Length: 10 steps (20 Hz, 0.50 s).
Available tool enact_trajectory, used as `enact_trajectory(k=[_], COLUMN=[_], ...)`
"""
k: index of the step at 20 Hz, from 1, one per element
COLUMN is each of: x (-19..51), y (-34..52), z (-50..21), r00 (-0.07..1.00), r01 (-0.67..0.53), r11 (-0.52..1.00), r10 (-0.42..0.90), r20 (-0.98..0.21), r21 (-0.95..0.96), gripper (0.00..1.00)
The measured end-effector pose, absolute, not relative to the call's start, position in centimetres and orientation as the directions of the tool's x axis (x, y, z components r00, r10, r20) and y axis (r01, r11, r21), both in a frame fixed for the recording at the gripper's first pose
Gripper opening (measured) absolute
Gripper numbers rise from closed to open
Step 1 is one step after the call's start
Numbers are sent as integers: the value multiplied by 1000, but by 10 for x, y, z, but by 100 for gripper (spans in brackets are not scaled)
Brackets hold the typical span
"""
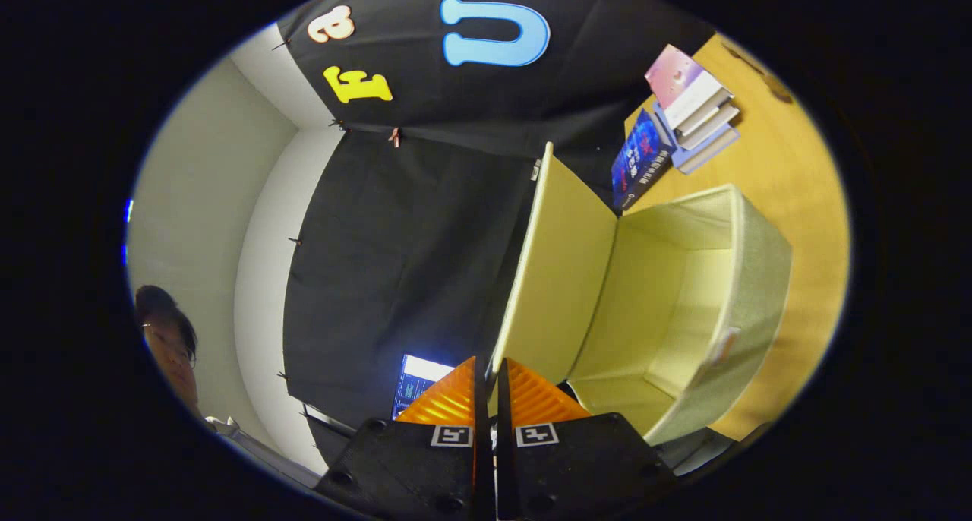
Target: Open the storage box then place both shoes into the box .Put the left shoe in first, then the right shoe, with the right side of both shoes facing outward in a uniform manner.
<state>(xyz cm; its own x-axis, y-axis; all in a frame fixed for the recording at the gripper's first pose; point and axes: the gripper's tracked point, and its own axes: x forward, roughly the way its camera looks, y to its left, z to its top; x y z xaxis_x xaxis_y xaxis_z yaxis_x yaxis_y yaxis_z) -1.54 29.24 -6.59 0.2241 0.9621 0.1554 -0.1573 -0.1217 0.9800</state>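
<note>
Item, person (168, 346): head and shoulder at the far left, beside a pale wall (197, 202); no writing legible there. Item, lit screen (418, 380): small, bright, just beyond the left finger, contents too small to tell. Item, gripper (487, 369): rolled with its camera so the table stands on edge to the right; two orange ribbed fingers (448, 401) drawn in to a narrow slit, with the lower edge of the lid apparently caught between their tips, though the contact itself is too fine to confirm. Each black finger base carries a square black-and-white marker (452, 435), a pattern rather than readable text. Item, lid (558, 270): pale yellow inside, swung fully up, rising straight ahead from the fingertips. Item, storage box (714, 308): grey-green fabric outside, yellow lining, open and holding nothing visible, resting on the wooden table (790, 164) just right of the fingers. Item, books (695, 107): a small stack beyond the box, with one dark blue book (642, 160) leaning against it; cover lettering blurred, unreadable.
</note>
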Motion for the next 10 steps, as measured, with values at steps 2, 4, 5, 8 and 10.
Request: enact_trajectory(k=[2, 4, 5, 8, 10], x=[-12, -9, -7, -5, -4], y=[309, 328, 337, 365, 379], z=[-51, -42, -37, -34, -32], r00=[221, 215, 214, 216, 223], r01=[-183, -214, -216, -206, -191], r11=[-117, -99, -93, -68, -58], r10=[963, 966, 967, 970, 970], r20=[156, 146, 140, 113, 101], r21=[976, 972, 972, 976, 980], gripper=[6, 7, 7, 7, 7])
